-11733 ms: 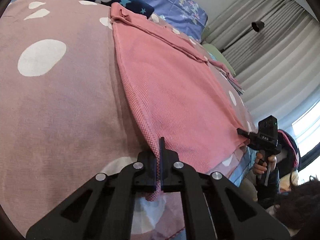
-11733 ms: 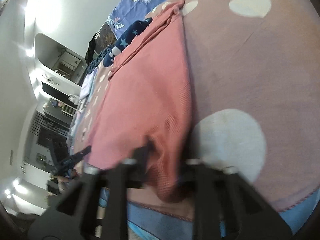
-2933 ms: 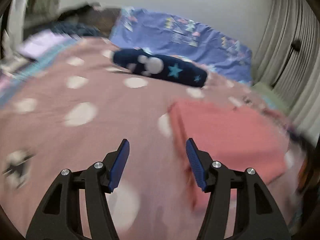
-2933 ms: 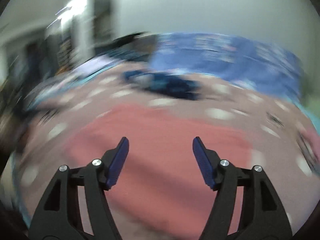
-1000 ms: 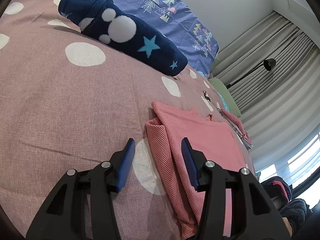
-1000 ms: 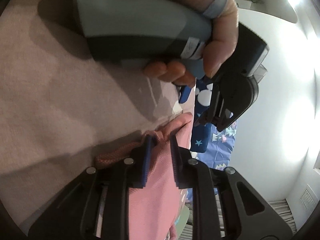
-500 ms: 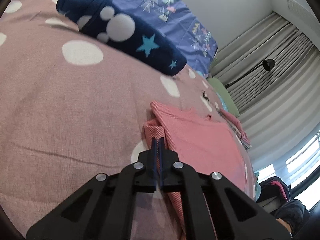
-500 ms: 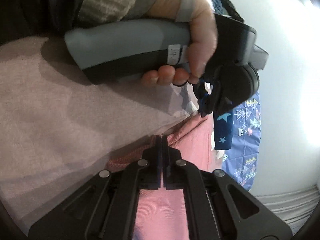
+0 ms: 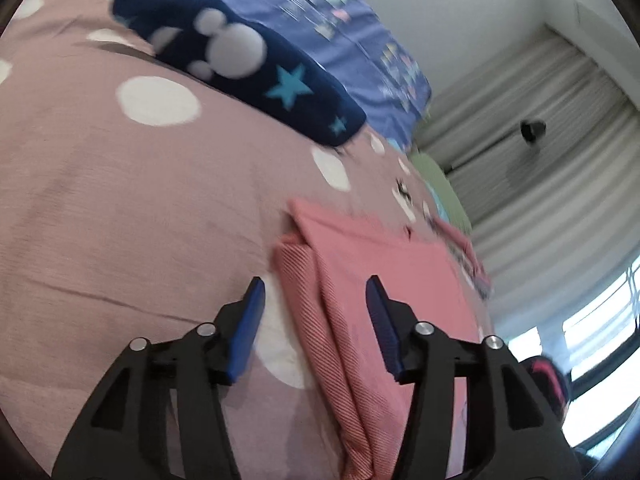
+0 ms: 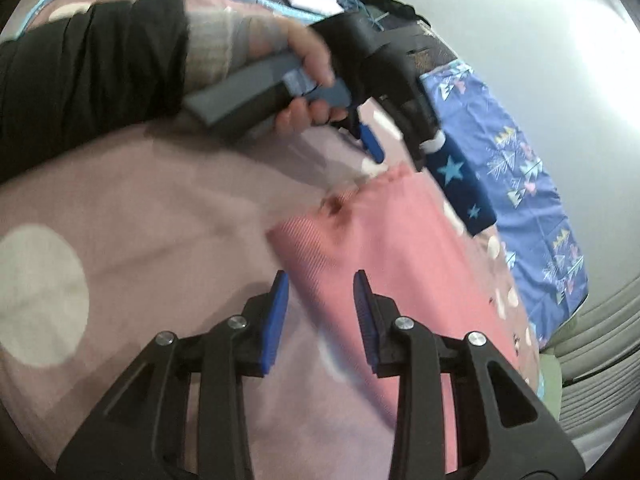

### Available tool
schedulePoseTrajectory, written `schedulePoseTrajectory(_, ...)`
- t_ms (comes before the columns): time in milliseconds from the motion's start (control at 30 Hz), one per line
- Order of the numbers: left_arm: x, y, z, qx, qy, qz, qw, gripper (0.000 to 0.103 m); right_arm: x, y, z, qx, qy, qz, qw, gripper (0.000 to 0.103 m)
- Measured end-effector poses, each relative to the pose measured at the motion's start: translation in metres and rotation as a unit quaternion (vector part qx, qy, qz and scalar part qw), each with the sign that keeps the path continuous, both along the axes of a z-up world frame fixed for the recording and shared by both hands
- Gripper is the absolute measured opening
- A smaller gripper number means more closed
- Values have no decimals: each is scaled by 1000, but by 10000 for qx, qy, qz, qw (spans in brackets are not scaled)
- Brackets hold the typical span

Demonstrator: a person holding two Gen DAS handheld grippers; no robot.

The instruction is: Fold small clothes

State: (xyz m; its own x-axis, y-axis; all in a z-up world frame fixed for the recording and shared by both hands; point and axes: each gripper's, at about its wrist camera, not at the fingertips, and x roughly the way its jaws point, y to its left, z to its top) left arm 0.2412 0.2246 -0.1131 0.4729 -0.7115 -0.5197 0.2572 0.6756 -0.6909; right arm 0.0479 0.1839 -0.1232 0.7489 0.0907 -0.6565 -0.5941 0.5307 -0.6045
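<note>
Both tongs, left [image 9: 316, 300] and right [image 10: 320, 296], gape over the folded pink top [image 9: 372, 264], seemingly between folds; next, regrip its edge.

I see a mauve bedspread [image 9: 120, 208] dotted with white spots, a navy star-patterned fleece roll [image 9: 240, 64] lying on it, a blue tree-print sheet [image 9: 340, 28] beyond, and grey pleated curtains [image 9: 560, 168] behind a black lamp [image 9: 532, 130].

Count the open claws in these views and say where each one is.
2. The left claw straddles the near edge of the folded pink knit garment on the bed; the right claw is open over another edge of it.
</note>
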Motion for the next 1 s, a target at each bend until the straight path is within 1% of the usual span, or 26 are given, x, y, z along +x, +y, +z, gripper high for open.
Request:
schedulePoseTrajectory(67, -1, -8, -1, 82, 21, -118, 9999, 53, -1, 0, -5, -15, -75, -64, 10000, 34)
schedulePoseTrajectory(167, -1, -17, -3, -80, 67, -331, 9994, 52, 12, 9, -15, -132, -499, -94, 9986, 35)
schedulePoseTrajectory(200, -1, -20, -3, -75, 68, -366, 9993, 49, 16, 13, -17, -129, -592, -95, 9981, 35)
schedulePoseTrajectory(233, 0, -25, -4, -42, 86, -388, 9992, 44, 21, 15, -19, -100, -635, -91, 9979, 35)
schedulePoseTrajectory(267, 1, -28, -6, -16, 119, -389, 9992, 41, 24, 17, -20, -70, -670, -69, 9977, 33)
schedulePoseTrajectory(300, 4, -30, -8, 13, 155, -372, 9992, 33, 26, 20, -22, -58, -703, -7, 9975, 30)
schedulePoseTrajectory(333, 7, -33, -11, 46, 193, -311, 9993, 21, 25, 23, -24, -71, -713, 47, 9974, 25)
schedulePoseTrajectory(367, 9, -33, -13, 48, 230, -243, 9994, 15, 26, 25, -26, -96, -706, 71, 9974, 10)
schedulePoseTrajectory(400, 10, -32, -14, 11, 260, -191, 9995, 11, 26, 27, -26, -98, -683, 57, 9976, 9)
schedulePoseTrajectory(433, 9, -30, -12, -57, 203, -132, 9997, 9, 24, 27, -22, 0, -655, 67, 9978, 8)
schedulePoseTrajectory(533, 2, -23, 3, -238, -106, -48, 9996, 7, 24, 20, -1, 623, -395, 0, 9973, 7)
schedulePoseTrajectory(567, 2, -21, 4, -244, -141, -2, 9996, 7, 25, 18, -1, 655, -267, 7, 9975, 7)
schedulePoseTrajectory(600, 3, -19, 2, -220, -106, 36, 9997, 7, 27, 18, -5, 582, -226, 34, 9980, 7)
schedulePoseTrajectory(633, 6, -19, -7, -160, 58, 70, 9998, 7, 23, 21, -11, 470, -198, 66, 9987, 7)
schedulePoseTrajectory(700, 9, -18, -17, -172, 288, 71, 9994, 7, 17, 25, -18, 284, -352, 125, 9989, 7)
schedulePoseTrajectory(767, 8, -18, -14, -214, 203, 62, 9995, 12, 15, 25, -16, 288, -400, 167, 9986, 7)
schedulePoseTrajectory(800, 8, -18, -14, -199, 204, 71, 9996, 18, 16, 24, -16, 322, -346, 148, 9988, 7)
schedulePoseTrajectory(833, 8, -19, -15, -165, 217, 85, 9996, 18, 15, 23, -15, 341, -319, 137, 9988, 8)
schedulePoseTrajectory(867, 8, -21, -14, -143, 213, 86, 9996, 19, 14, 22, -14, 355, -327, 138, 9987, 12)
schedulePoseTrajectory(900, 9, -21, -15, -149, 197, 81, 9997, 20, 14, 21, -13, 364, -375, 161, 9985, 18)
schedulePoseTrajectory(933, 10, -22, -15, -161, 187, 77, 9997, 21, 9, 21, -13, 300, -518, 136, 9981, 34)
schedulePoseTrajectory(967, 10, -22, -15, -160, 190, 81, 9997, 21, 6, 21, -14, 217, -674, 90, 9974, 39)
schedulePoseTrajectory(1000, 12, -24, -15, -169, 189, 82, 9996, 21, 6, 20, -15, 136, -698, 38, 9975, 39)
